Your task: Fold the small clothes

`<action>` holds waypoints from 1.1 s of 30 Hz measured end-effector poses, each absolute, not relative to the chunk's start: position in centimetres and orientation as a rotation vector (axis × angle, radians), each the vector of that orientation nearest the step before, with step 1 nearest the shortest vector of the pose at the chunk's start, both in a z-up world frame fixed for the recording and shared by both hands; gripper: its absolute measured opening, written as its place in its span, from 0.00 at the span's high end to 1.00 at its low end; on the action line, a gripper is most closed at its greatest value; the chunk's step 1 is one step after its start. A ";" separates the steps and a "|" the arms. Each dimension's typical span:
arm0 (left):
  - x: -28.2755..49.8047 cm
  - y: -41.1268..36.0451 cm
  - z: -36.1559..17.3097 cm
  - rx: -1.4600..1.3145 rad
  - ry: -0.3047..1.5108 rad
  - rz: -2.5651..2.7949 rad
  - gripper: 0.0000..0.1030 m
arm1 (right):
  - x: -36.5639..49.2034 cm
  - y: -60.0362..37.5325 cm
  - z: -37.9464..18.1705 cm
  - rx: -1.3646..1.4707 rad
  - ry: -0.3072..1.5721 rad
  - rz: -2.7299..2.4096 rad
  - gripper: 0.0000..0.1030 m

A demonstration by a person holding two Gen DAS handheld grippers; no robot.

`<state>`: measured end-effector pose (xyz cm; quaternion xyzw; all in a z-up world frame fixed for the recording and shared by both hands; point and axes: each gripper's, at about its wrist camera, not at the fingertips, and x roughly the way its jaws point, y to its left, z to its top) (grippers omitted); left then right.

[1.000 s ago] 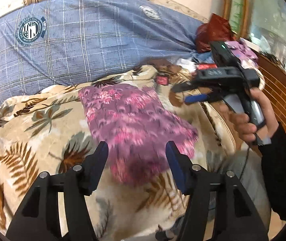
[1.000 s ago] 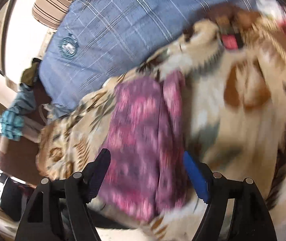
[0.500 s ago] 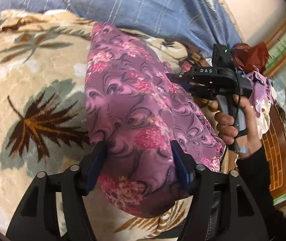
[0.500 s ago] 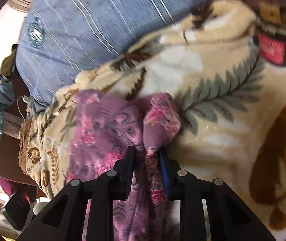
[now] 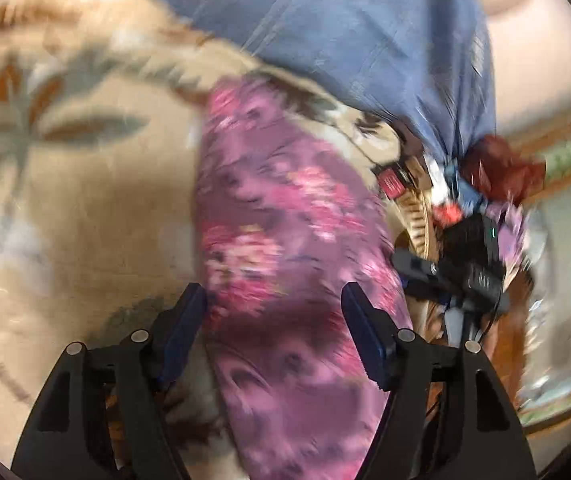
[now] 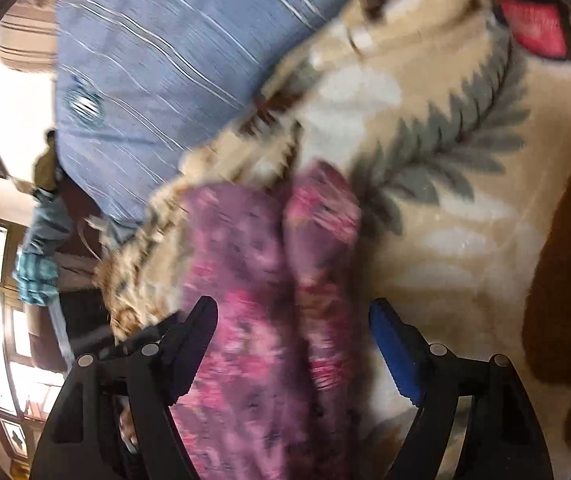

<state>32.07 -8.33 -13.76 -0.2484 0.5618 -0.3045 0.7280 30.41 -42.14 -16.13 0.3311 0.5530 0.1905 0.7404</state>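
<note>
A purple floral garment (image 5: 285, 220) lies lengthwise on a beige leaf-patterned blanket (image 5: 65, 200). My left gripper (image 5: 275, 320) hovers over its near end, jaws opening, with cloth between the fingers but no pad pressing on it. In the right wrist view the garment (image 6: 261, 280) shows a raised fold along its right side. My right gripper (image 6: 295, 336) straddles that fold, jaws opening wide, pads clear of the cloth. The right gripper (image 5: 445, 276) also shows at the garment's right edge in the left wrist view. Both views are blurred.
A blue checked quilt (image 5: 365, 40) is bunched behind the blanket. A dark red bag (image 5: 501, 168) and small clutter sit beside a wooden frame at the right. The blanket (image 6: 465, 240) carries a red label (image 6: 533, 28). A teal cloth (image 6: 37, 276) hangs by windows.
The right gripper pinched a fold of the garment half a second ago and has now let go and spread wide. The left gripper has dropped and rolled closer over the garment, widening.
</note>
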 end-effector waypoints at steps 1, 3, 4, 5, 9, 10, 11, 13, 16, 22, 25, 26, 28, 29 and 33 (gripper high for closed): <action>31.9 -8.0 -14.7 -0.607 1.241 -0.680 0.33 | 30.4 -42.1 -16.2 0.728 1.209 0.436 0.23; 31.6 -7.6 -14.6 -0.659 1.235 -0.702 0.33 | 30.2 -41.8 -15.9 0.723 1.210 0.481 0.28; 31.7 -7.6 -14.5 -0.691 1.253 -0.732 0.34 | 30.1 -41.6 -15.8 0.728 1.212 0.498 0.31; 31.7 -7.5 -14.4 -0.737 1.259 -0.759 0.34 | 29.9 -41.3 -15.9 0.730 1.226 0.510 0.35; 31.6 -8.2 -14.3 -0.693 1.286 -0.722 0.93 | 30.0 -40.0 -16.8 0.671 1.255 0.444 0.66; 31.4 -8.1 -14.2 -0.682 1.295 -0.721 0.94 | 30.1 -39.6 -16.8 0.659 1.253 0.441 0.70; 31.2 -7.6 -13.6 -0.717 1.277 -0.735 0.94 | 30.1 -39.2 -16.5 0.634 1.241 0.433 0.75; 31.2 -6.5 -12.0 -0.765 1.237 -0.779 0.95 | 29.6 -38.2 -15.1 0.591 1.199 0.441 0.77; 30.6 -4.2 -8.4 -0.769 1.135 -0.824 0.95 | 28.7 -37.1 -12.4 0.565 1.100 0.497 0.78; 33.3 -2.4 -9.0 -0.634 1.074 -0.646 0.94 | 30.4 -34.4 -11.4 0.581 0.996 0.514 0.77; 34.2 -3.4 -13.1 -0.622 1.244 -0.566 0.89 | 31.8 -33.5 -15.4 0.528 1.105 0.412 0.61; 34.1 -3.3 -13.6 -0.654 1.263 -0.564 0.86 | 31.9 -33.6 -16.5 0.547 1.159 0.408 0.60; 34.0 -2.8 -13.0 -0.678 1.260 -0.572 0.75 | 31.4 -34.6 -16.5 0.621 1.150 0.434 0.59; 33.9 -2.3 -12.2 -0.688 1.248 -0.578 0.58 | 30.8 -35.2 -15.6 0.627 1.122 0.440 0.54; 31.0 -0.8 -9.5 -0.670 1.195 -0.605 0.36 | 28.0 -36.6 -12.0 0.624 1.040 0.449 0.22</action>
